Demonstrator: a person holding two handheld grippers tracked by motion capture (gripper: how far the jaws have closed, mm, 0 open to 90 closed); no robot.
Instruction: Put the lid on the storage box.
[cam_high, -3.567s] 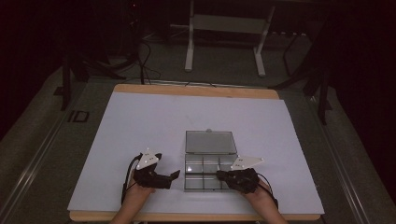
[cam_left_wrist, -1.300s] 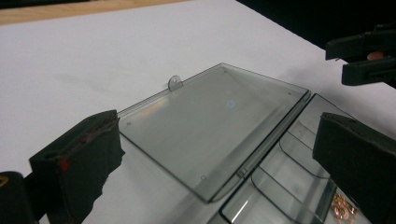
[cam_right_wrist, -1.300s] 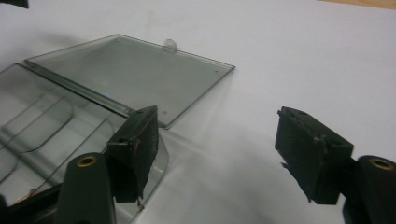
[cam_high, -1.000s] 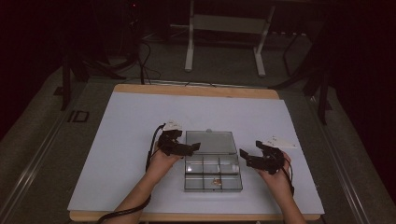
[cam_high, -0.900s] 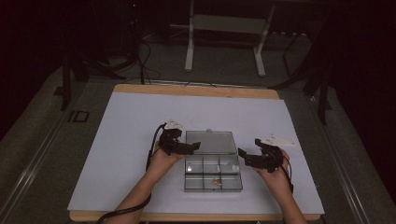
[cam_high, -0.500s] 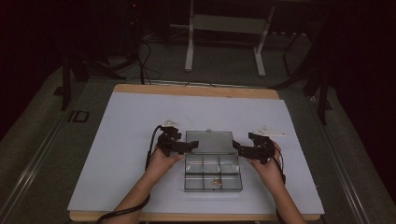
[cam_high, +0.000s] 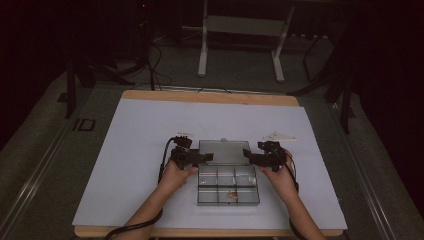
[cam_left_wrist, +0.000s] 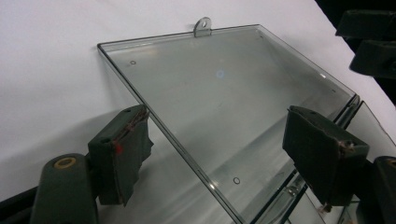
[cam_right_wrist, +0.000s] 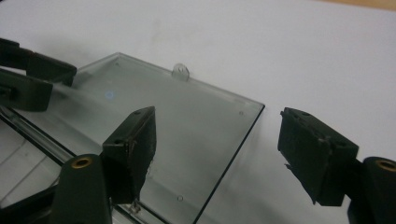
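On the near half of the worktop (cam_high: 150, 130), roughly midway between its left and right edges, a clear compartment box (cam_high: 227, 186) is lying open, with its near side close to the worktop's front edge. A white sheet is covering the worktop almost to its wooden rim. The box's transparent lid (cam_high: 223, 151) is folded back flat on the far side of the tray, its small hanging tab (cam_left_wrist: 202, 26) pointing toward the far edge of the worktop. Something small and brownish is sitting in one of the near compartments (cam_high: 231, 194), though it is too small to say what it is.

The left gripper (cam_high: 200, 158) is reaching in at the lid's left edge. In the left gripper view its jaws have just been closing and are standing on either side of that edge, one pad (cam_left_wrist: 122, 149) at the rim of the lid on the sheet side, the other (cam_left_wrist: 322, 151) over the clear panel near the hinge; the pads appear not to be pressing on the plastic.

The right gripper (cam_high: 253, 157) is doing the same at the lid's right edge. Its jaws have also just been closing, with one pad (cam_right_wrist: 133, 144) over the lid, the other (cam_right_wrist: 315, 151) over the white sheet beside the corner, and the lid's edge is lying between them without being pinched.
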